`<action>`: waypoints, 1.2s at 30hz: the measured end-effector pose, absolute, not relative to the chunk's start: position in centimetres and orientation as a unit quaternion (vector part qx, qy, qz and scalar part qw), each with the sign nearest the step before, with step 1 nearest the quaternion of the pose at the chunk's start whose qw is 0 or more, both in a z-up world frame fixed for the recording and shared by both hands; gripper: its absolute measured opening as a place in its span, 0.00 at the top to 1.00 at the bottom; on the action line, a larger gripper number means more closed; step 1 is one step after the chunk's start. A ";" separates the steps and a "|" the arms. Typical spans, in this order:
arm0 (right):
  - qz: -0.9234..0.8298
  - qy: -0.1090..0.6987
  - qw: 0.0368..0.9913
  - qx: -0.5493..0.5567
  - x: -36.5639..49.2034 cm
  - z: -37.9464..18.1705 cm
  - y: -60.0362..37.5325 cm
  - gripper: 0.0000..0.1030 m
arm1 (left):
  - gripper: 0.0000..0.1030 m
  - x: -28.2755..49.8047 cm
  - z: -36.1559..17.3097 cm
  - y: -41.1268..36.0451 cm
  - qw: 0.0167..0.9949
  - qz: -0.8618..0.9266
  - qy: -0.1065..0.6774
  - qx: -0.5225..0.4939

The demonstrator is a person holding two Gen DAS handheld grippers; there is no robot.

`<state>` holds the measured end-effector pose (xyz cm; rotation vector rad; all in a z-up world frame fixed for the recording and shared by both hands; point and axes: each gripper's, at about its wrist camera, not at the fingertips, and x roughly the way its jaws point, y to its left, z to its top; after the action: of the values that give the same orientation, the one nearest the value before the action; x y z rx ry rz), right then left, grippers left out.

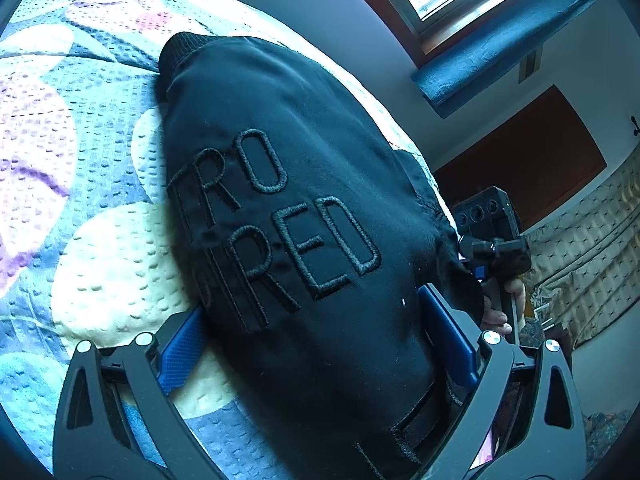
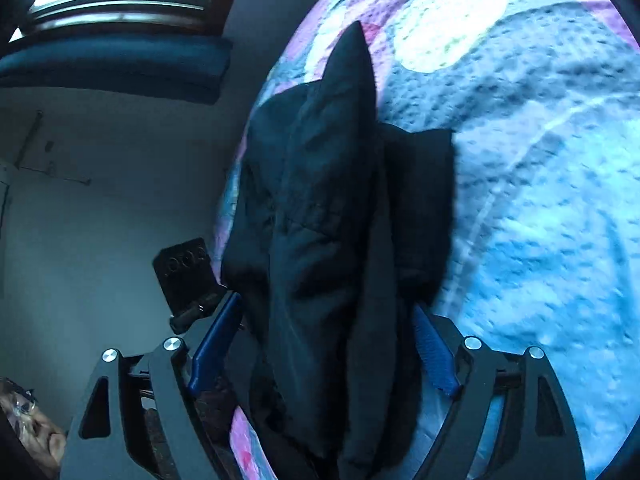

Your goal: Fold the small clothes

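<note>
Left wrist view: left gripper (image 1: pixel 320 344) stands with jaws wide, black garment (image 1: pixel 280 200) between the blue pads (image 1: pixel 178 360); whether they press it I cannot tell. Heavy cloth, raised embroidered lettering, ribbed cuff far left, lying on the dimpled patterned bedspread (image 1: pixel 80 160).

Right wrist view: right gripper (image 2: pixel 324 340) likewise wide, bunched garment folds between; grip unclear. Folding looks partly done, not yet flat.

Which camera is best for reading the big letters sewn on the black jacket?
The left wrist view. The jacket lies spread on the bedspread, and its stitched letters face that camera. The right wrist view shows only bunched black folds, with no letters.
</note>
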<state>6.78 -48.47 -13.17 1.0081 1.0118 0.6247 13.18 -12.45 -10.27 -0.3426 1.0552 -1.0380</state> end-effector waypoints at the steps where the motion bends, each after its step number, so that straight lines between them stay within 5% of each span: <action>1: 0.285 0.446 0.712 0.461 7.3 -13.4 -48.1 0.21 | 0.06 13.3 -10.3 -12.4 0.725 -0.468 0.479 -0.158; 4: 0.282 0.421 0.723 0.469 7.4 -13.5 -48.0 0.28 | 0.09 13.5 -10.1 -12.4 0.730 -0.456 0.482 -0.164; 6: 0.264 0.422 0.741 0.451 6.3 -13.4 -48.0 0.46 | 0.13 13.4 -9.9 -12.5 0.735 -0.450 0.483 -0.156; 9: 0.247 0.411 0.750 0.457 5.2 -13.7 -47.9 0.54 | 0.18 13.1 -9.7 -12.8 0.744 -0.441 0.481 -0.145; 25: 0.207 0.387 0.774 0.456 2.3 -13.0 -47.3 0.56 | 0.28 12.1 -7.5 -11.5 0.771 -0.421 0.464 -0.118; 36: 0.252 0.400 0.755 0.455 7.8 -13.2 -41.0 0.56 | 0.28 14.8 -7.1 -4.5 0.790 -0.378 0.463 -0.134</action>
<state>7.79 -40.99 -13.21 0.9928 0.8732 0.5489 14.75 -4.46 -7.14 -0.2882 0.9963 -0.8144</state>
